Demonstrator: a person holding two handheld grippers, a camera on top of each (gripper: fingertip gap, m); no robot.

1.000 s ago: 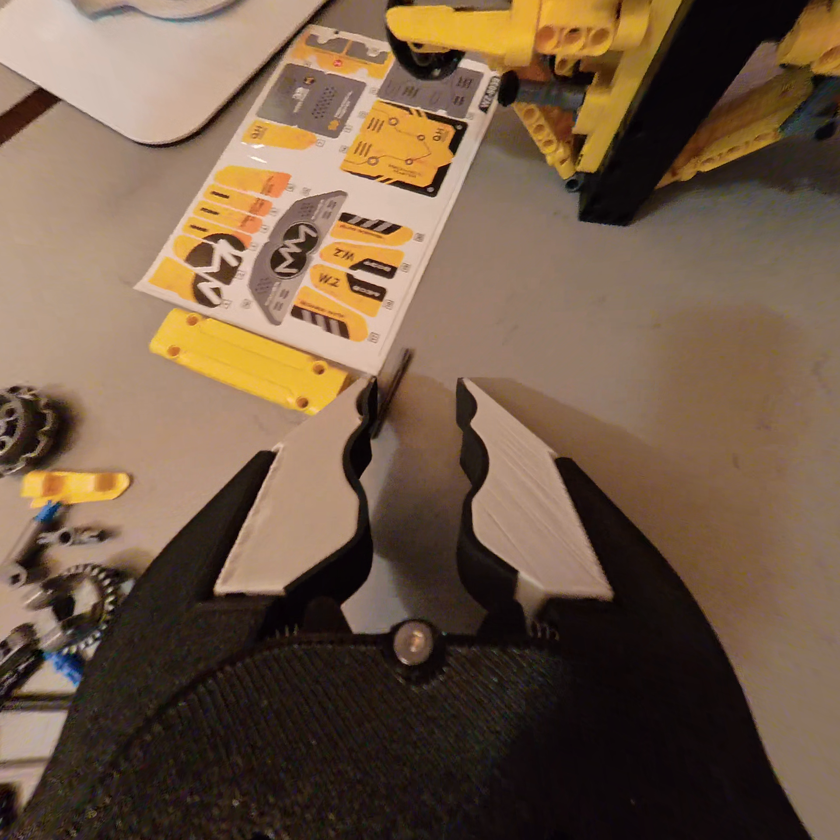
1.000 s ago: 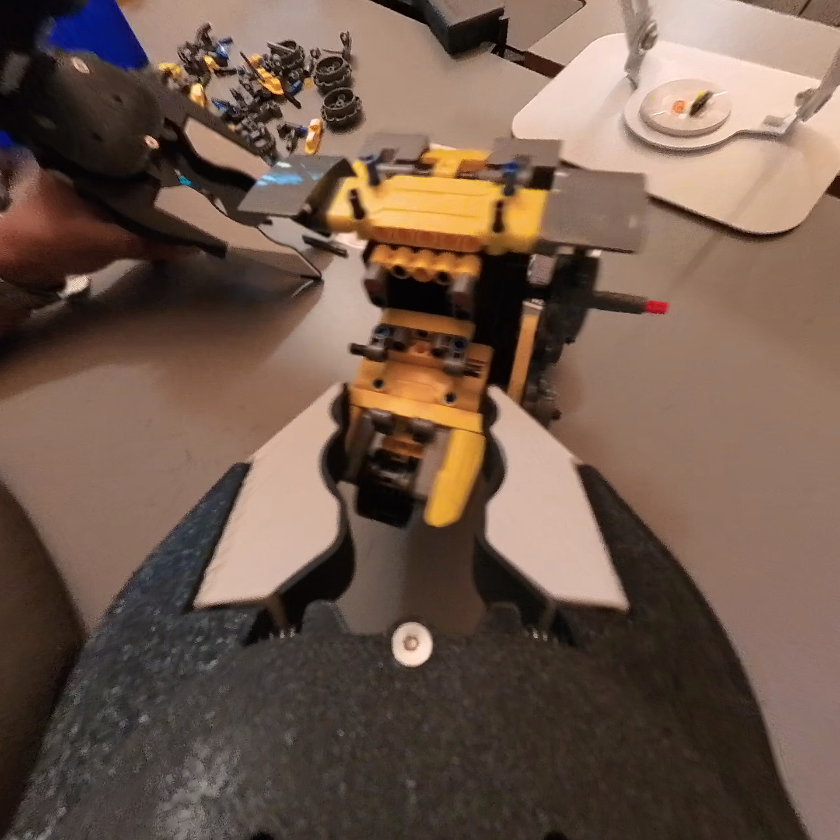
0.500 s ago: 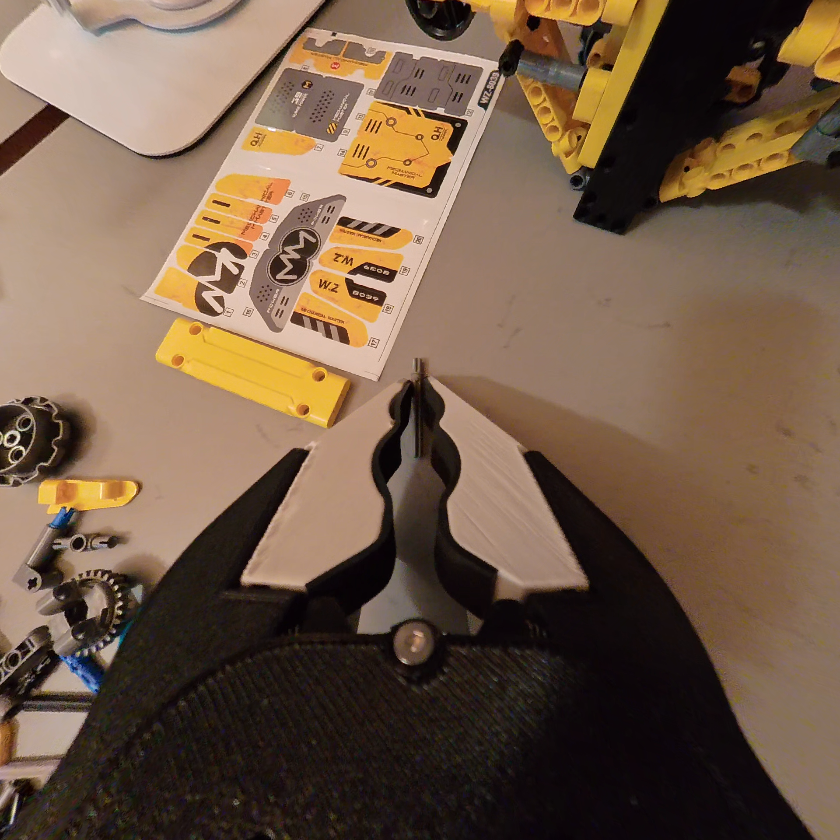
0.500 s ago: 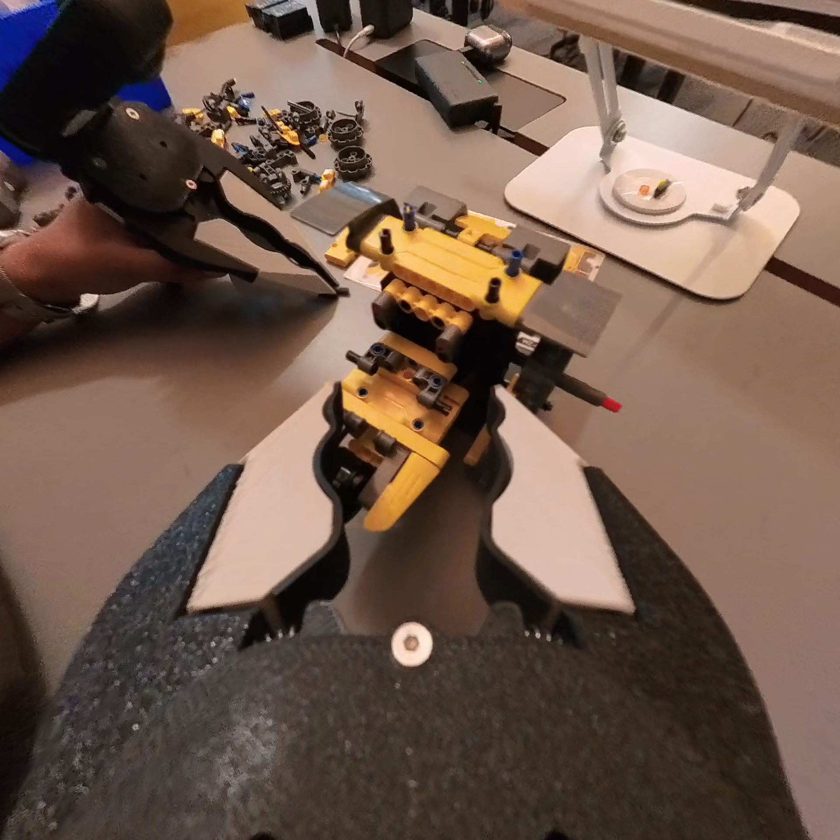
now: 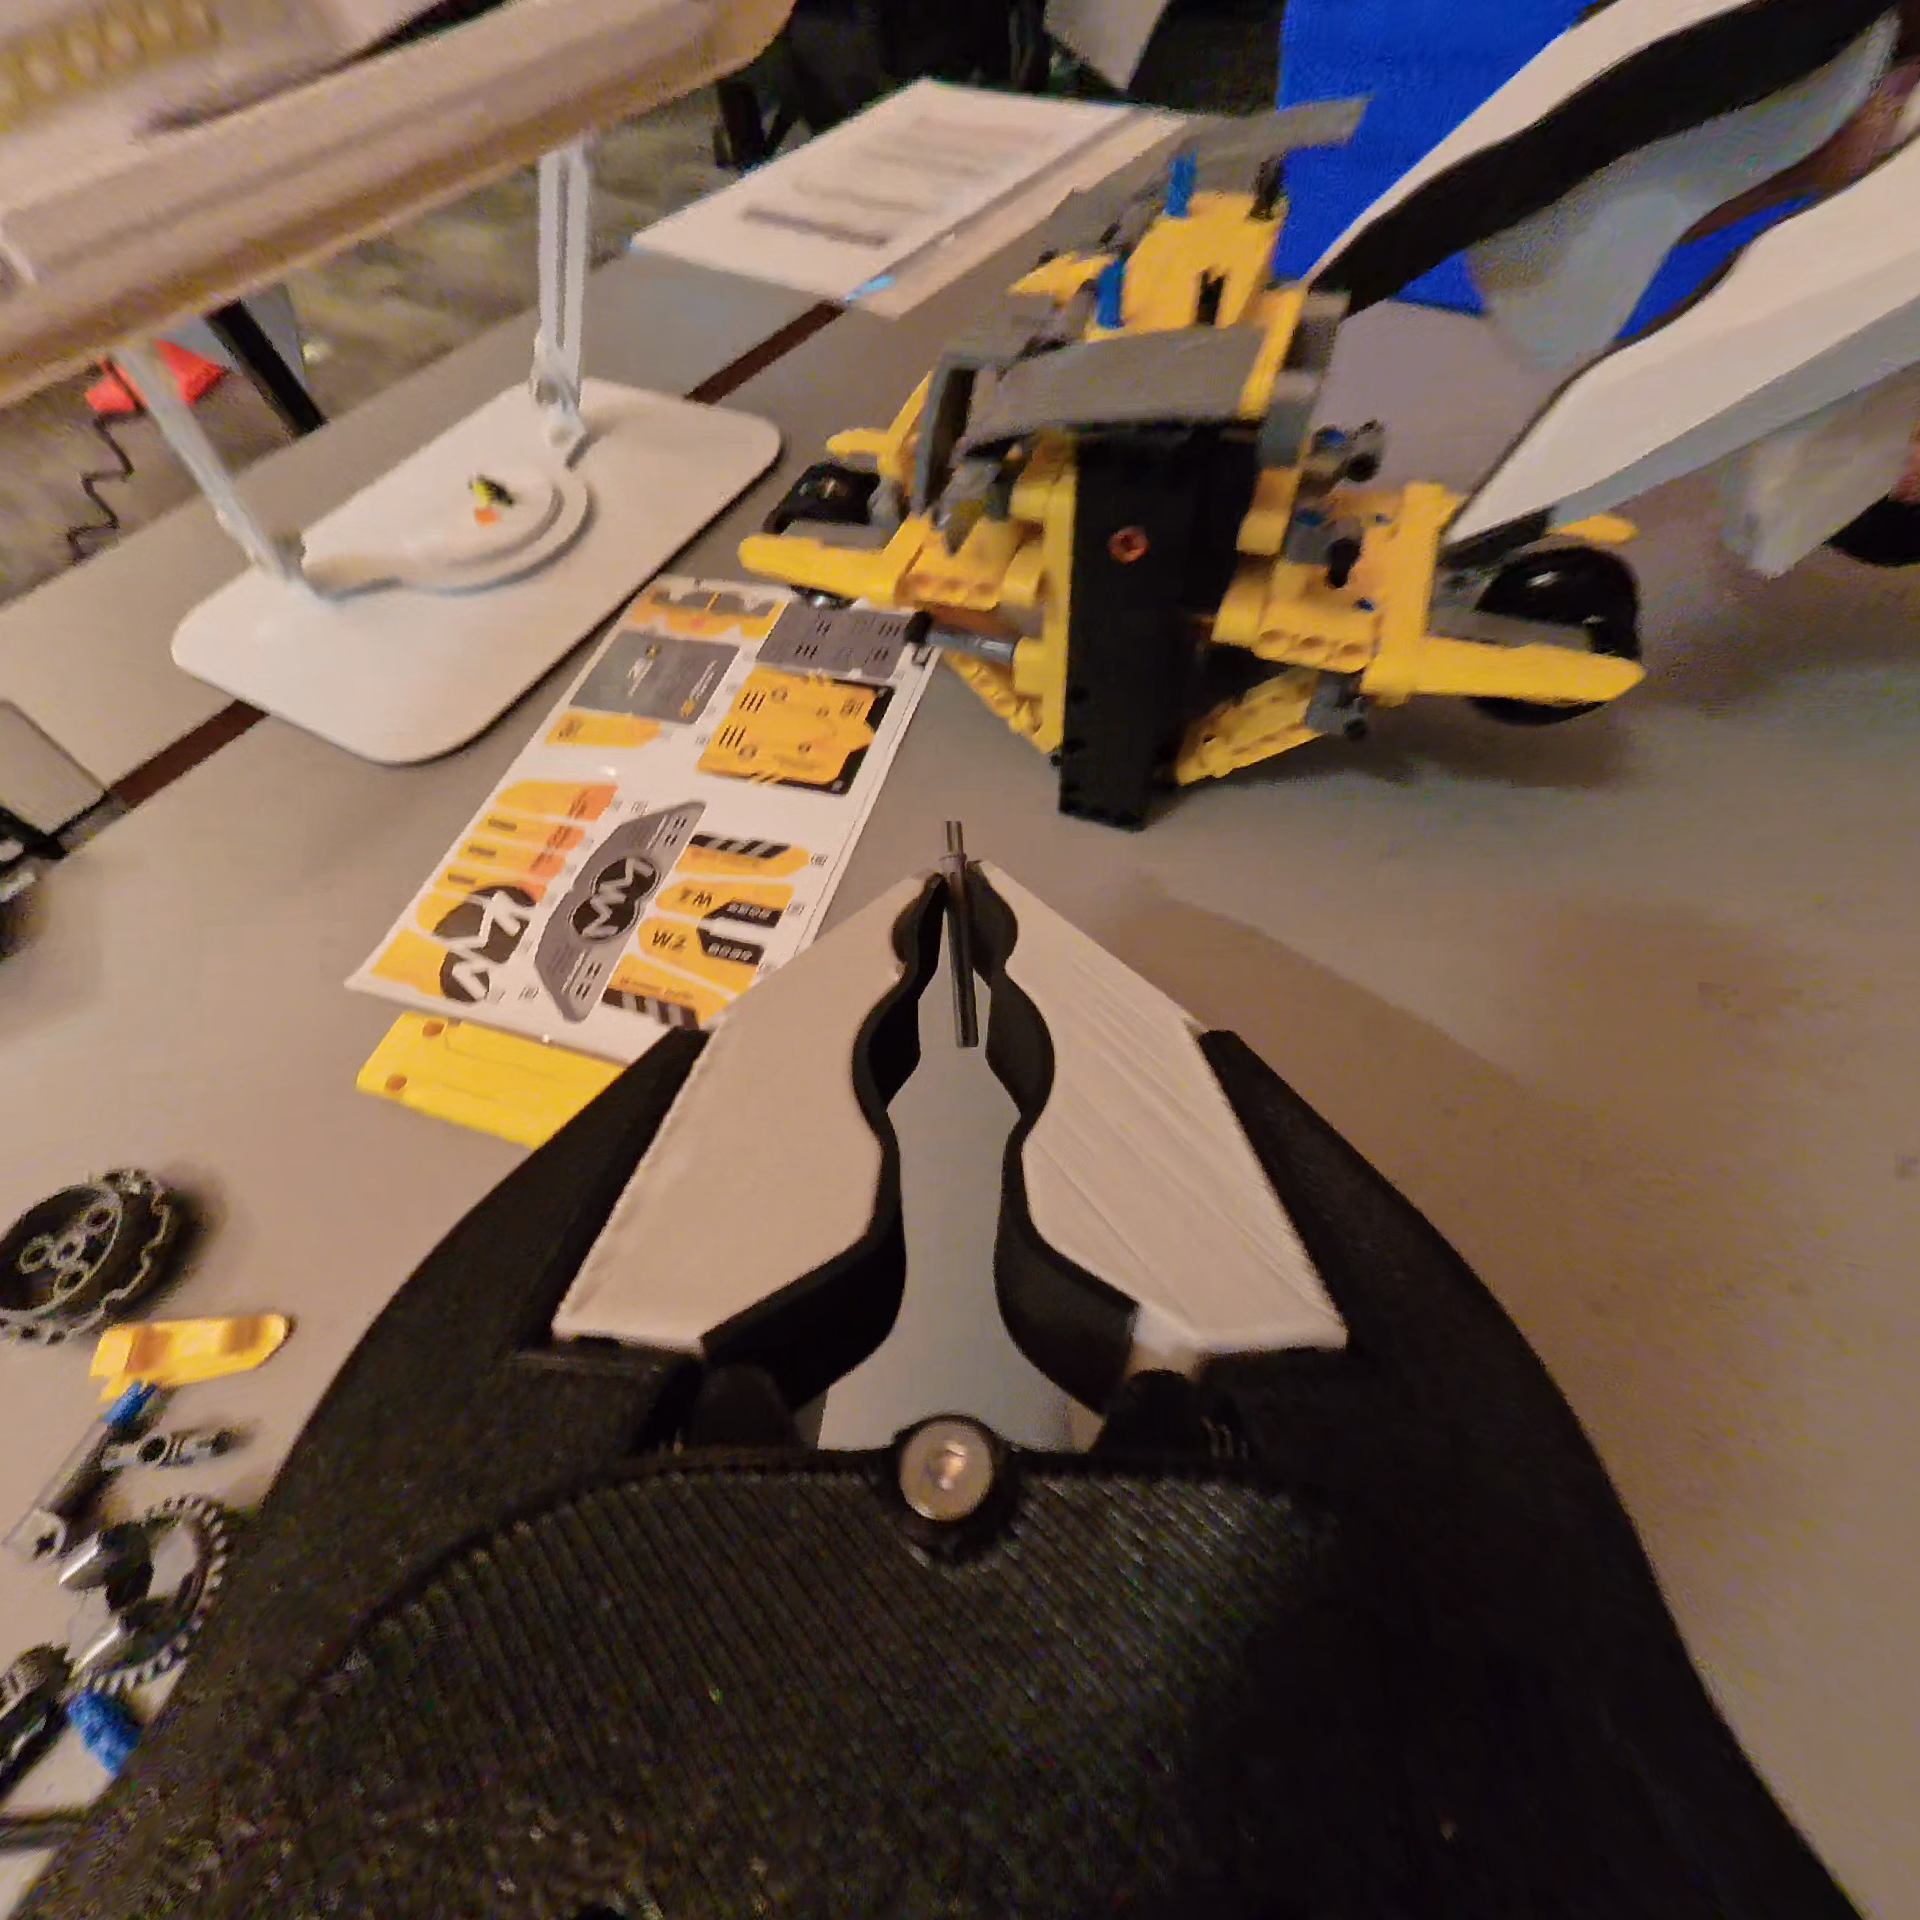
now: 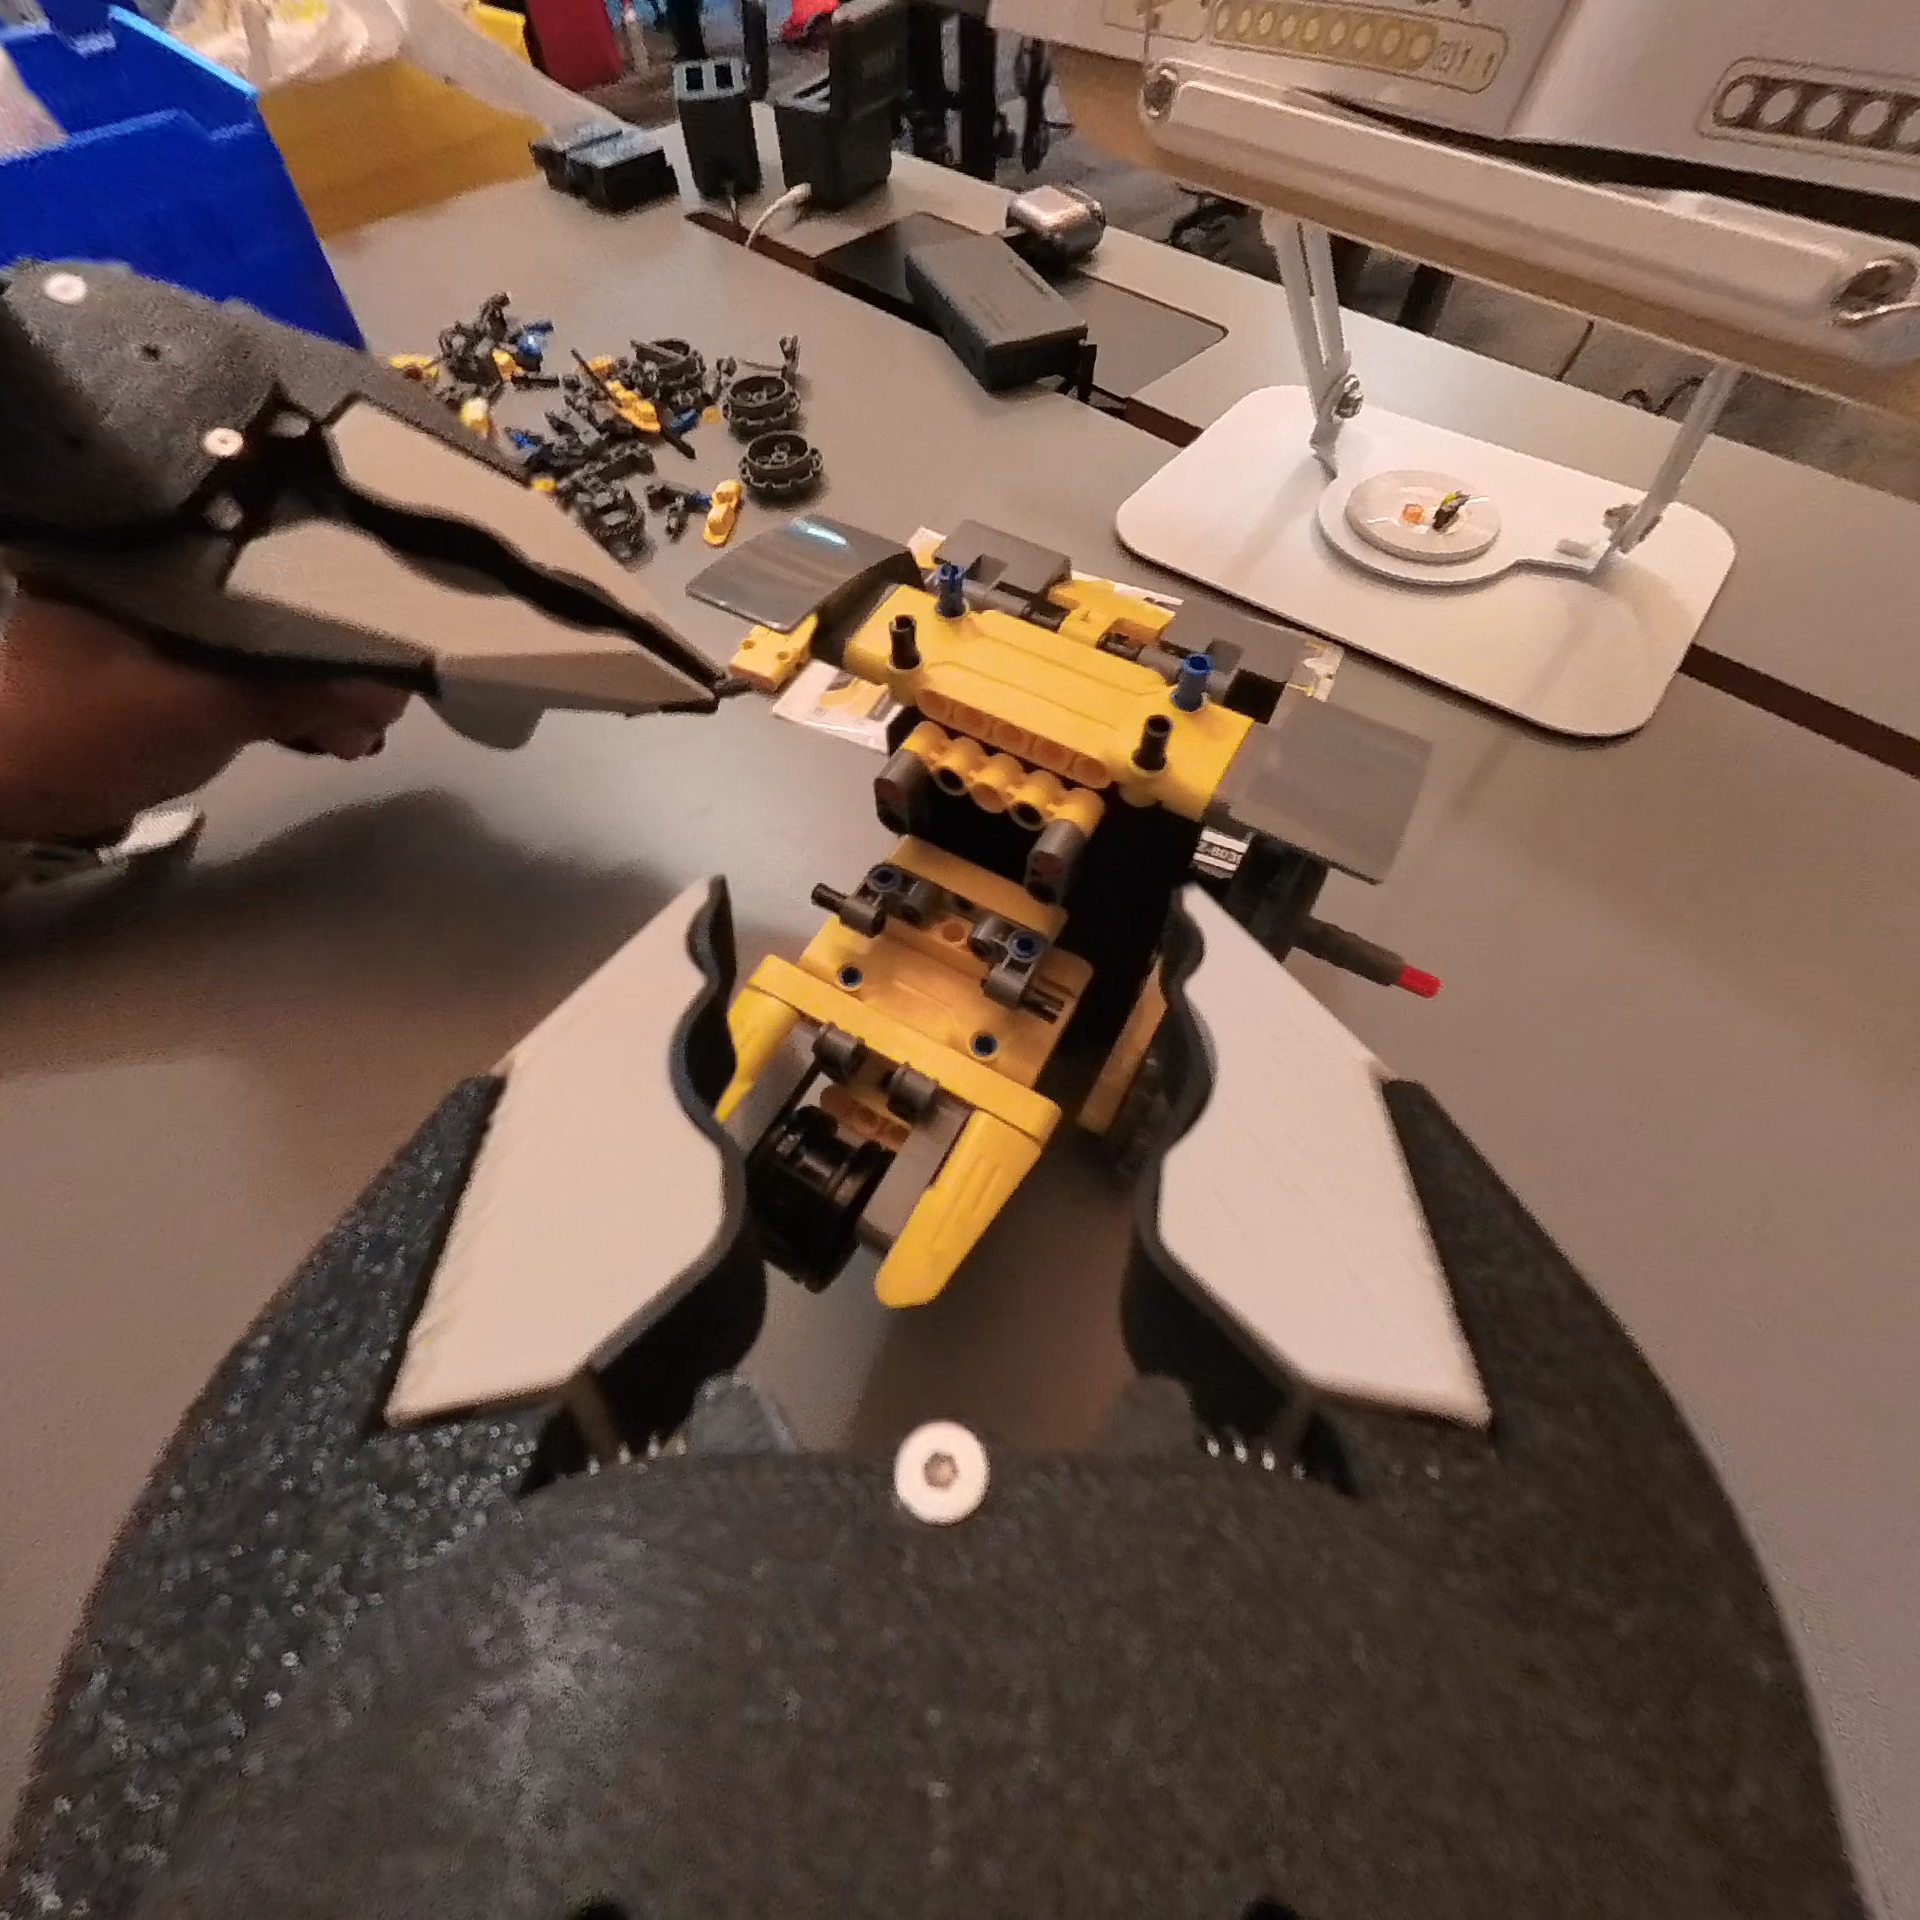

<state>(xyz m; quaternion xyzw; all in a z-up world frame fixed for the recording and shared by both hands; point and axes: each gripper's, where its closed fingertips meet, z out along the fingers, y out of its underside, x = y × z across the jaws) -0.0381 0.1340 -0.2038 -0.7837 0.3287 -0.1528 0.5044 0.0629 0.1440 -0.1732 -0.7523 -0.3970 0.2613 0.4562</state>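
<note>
My left gripper [image 5: 956,883] is shut on a thin dark axle rod [image 5: 961,966] that sticks out past the tips, held above the grey table. It also shows in the right wrist view [image 6: 717,691], its tips close to the left side of a yellow, black and grey brick-built vehicle model [image 6: 1039,686]. My right gripper [image 6: 948,899] is closed wide around the front of that model, one finger against each side. In the left wrist view the model [image 5: 1278,613] stands tilted on the table behind a sticker sheet [image 5: 644,831], with the right gripper [image 5: 1382,405] at its top right.
A flat yellow panel [image 5: 468,1075] lies by the sticker sheet. Loose gears, wheels and pins [image 5: 73,1268] lie at the left, a pile in the right wrist view [image 6: 623,416]. A white lamp base [image 6: 1558,644] stands behind the model. Black chargers [image 6: 987,301] and a blue bin [image 6: 156,177] are farther back.
My left gripper closed on the axle rod, then lifted and tilted up toward the model. The model turned squarer in my right gripper, whose fingers now stand slightly wider.
</note>
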